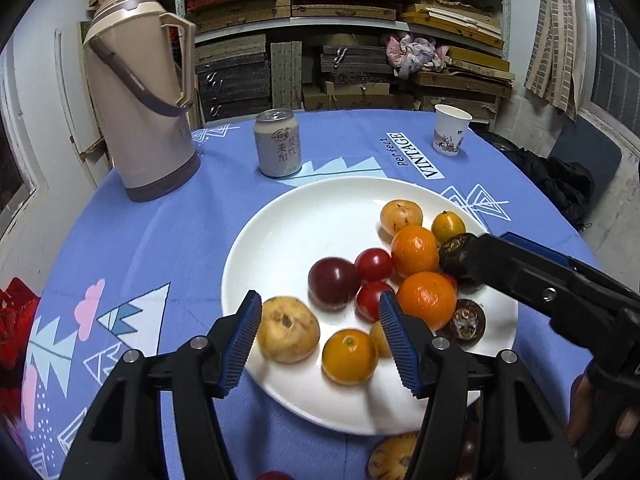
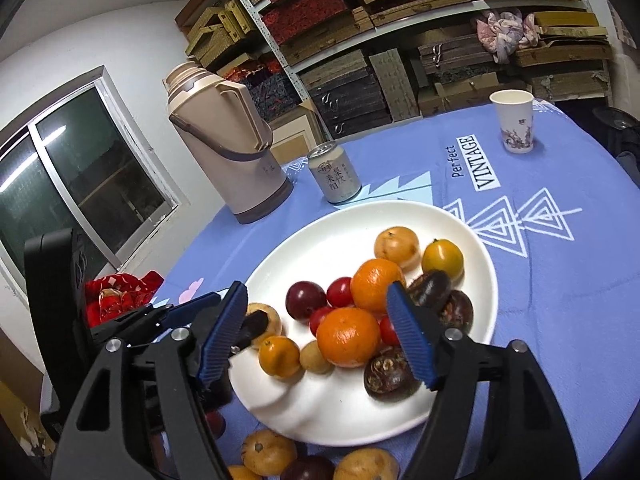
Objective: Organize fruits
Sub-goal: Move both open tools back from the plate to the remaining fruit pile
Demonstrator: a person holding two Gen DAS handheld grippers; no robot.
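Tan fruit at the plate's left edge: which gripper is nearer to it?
Left. The left gripper is at the tan fruit; the right gripper is farther, by the oranges.

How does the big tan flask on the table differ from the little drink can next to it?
The tan flask is much taller than the drink can, which reaches only partway up its side. The flask is beige plastic with a brown base, a side handle and a carrying strap; the can is plain silvery grey with printed characters and no handle. The flask has a stepped cap; the can has a flat pull-tab top. Both stand upright on the blue tablecloth behind the white plate.
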